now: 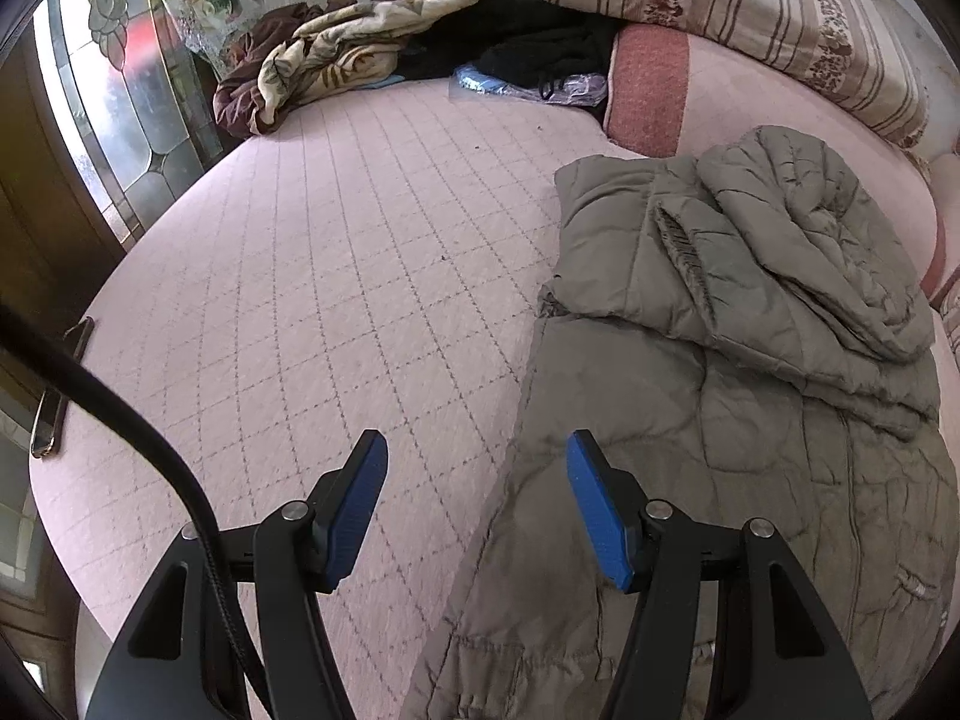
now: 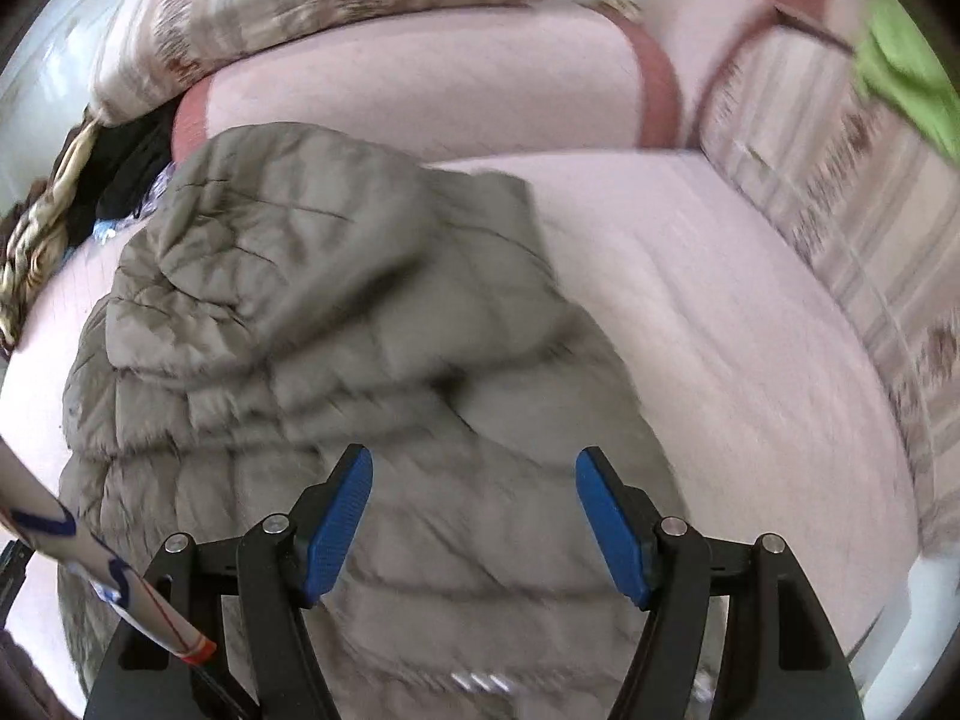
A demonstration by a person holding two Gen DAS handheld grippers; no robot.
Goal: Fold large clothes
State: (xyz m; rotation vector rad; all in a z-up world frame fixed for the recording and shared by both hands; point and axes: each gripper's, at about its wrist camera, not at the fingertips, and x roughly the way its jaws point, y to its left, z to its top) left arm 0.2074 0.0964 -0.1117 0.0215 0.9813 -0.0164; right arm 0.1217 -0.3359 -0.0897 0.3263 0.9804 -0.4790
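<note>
A grey-olive quilted puffer coat (image 1: 738,360) lies lengthwise on the pink quilted bed (image 1: 336,276), its hood and a sleeve folded over the upper body. My left gripper (image 1: 477,450) is open and empty, hovering over the coat's left edge near the hem. In the right wrist view the coat (image 2: 336,360) fills the middle, with motion blur. My right gripper (image 2: 474,462) is open and empty just above the coat's lower body.
A crumpled brown and cream blanket (image 1: 336,54) and dark clothes (image 1: 528,42) lie at the bed's far side. Striped pillows (image 1: 768,12) and a pink bolster (image 1: 654,90) line the head. A phone (image 1: 48,420) lies at the left edge. A green cloth (image 2: 906,72) is at far right.
</note>
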